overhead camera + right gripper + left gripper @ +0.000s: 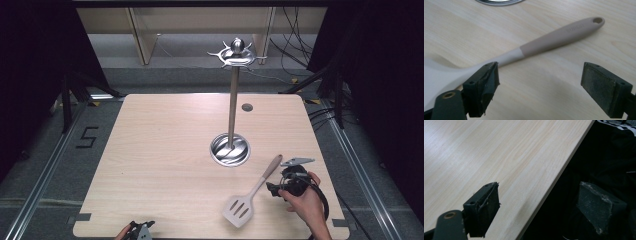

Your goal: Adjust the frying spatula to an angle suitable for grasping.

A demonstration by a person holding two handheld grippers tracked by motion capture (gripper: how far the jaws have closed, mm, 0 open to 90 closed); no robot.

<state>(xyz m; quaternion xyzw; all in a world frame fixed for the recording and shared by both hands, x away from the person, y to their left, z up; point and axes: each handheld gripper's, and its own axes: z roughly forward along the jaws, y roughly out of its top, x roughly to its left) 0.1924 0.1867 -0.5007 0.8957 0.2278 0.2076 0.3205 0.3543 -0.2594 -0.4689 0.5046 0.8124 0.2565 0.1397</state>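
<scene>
Spatula lies beyond open right tongs.

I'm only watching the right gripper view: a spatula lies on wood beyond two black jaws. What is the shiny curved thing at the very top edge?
Observer: It is the round base of a metal utensil stand; a pole rises from it to a ring of hooks.
Operator: Is anything hanging up there?
Observer: No, the hooks are all bare.
Operator: What is the other hand doing?
Observer: The left gripper is at the near edge of the table, with its jaws open and nothing between them.
</scene>
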